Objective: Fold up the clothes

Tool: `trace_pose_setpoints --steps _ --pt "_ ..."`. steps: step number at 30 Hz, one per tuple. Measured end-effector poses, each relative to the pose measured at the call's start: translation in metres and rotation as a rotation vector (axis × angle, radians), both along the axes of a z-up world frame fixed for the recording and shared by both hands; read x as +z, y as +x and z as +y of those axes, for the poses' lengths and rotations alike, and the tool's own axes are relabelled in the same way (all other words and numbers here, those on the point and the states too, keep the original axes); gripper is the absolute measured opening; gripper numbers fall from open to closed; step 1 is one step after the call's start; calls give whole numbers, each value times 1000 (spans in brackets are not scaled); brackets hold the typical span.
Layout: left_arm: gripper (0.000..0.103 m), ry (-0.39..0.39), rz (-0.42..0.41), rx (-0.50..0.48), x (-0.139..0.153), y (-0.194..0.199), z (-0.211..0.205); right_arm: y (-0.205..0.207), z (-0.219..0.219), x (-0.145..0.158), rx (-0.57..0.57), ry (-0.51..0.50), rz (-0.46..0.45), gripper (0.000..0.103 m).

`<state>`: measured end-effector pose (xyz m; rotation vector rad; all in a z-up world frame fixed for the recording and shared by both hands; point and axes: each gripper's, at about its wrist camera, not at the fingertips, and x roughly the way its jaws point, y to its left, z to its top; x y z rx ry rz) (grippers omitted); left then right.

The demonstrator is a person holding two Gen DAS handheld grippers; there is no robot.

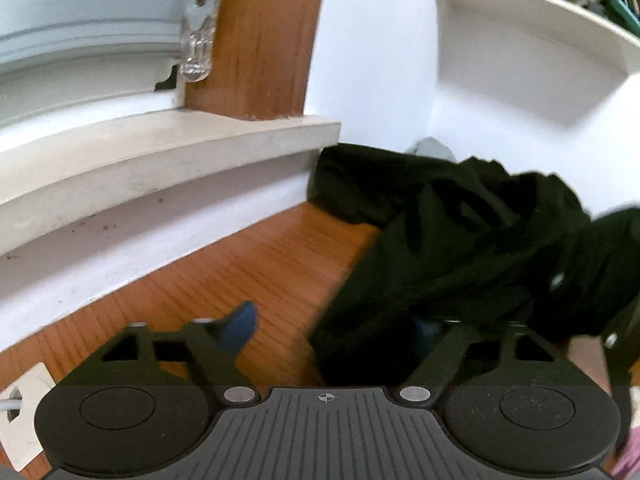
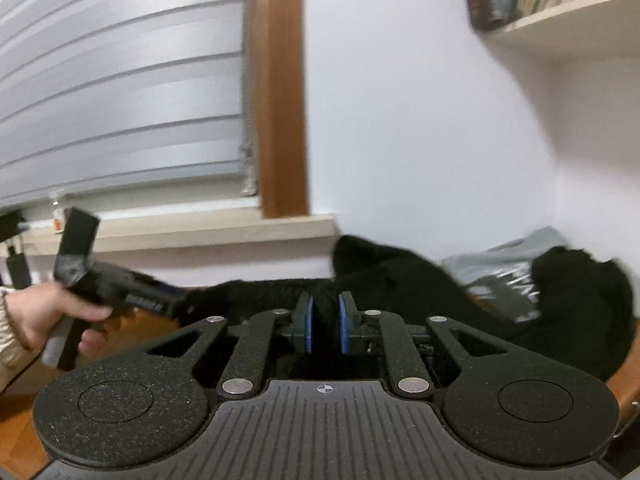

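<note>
A crumpled black garment (image 1: 460,240) lies on the wooden table (image 1: 260,260), bunched toward the wall corner. My left gripper (image 1: 334,328) is open at the garment's near left edge. Its left blue pad (image 1: 240,326) is bare over the wood, and its right finger is buried under black cloth. In the right wrist view my right gripper (image 2: 326,328) is shut on a fold of the black garment (image 2: 400,280), with cloth pinched between its blue pads (image 2: 308,328). A hand (image 2: 48,316) holds the left gripper (image 2: 176,300) at the left, its tip at the garment's edge.
A pale windowsill (image 1: 160,156) and a wooden window frame (image 1: 260,40) stand behind the table, with blinds (image 2: 120,100) above. A grey printed item (image 2: 508,272) lies by the wall behind the black cloth. A white shelf with books (image 2: 560,20) hangs at the upper right.
</note>
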<state>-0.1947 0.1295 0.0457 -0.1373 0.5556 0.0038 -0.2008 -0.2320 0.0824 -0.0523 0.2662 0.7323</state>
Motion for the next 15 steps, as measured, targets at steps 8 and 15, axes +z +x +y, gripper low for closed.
trace_pose_setpoints --steps 8,15 --pt "86 -57 -13 -69 -7 -4 -11 -2 1 35 -54 1 -116 13" --pt "86 -86 -18 -136 -8 -14 -19 11 16 56 -103 -48 -202 13"
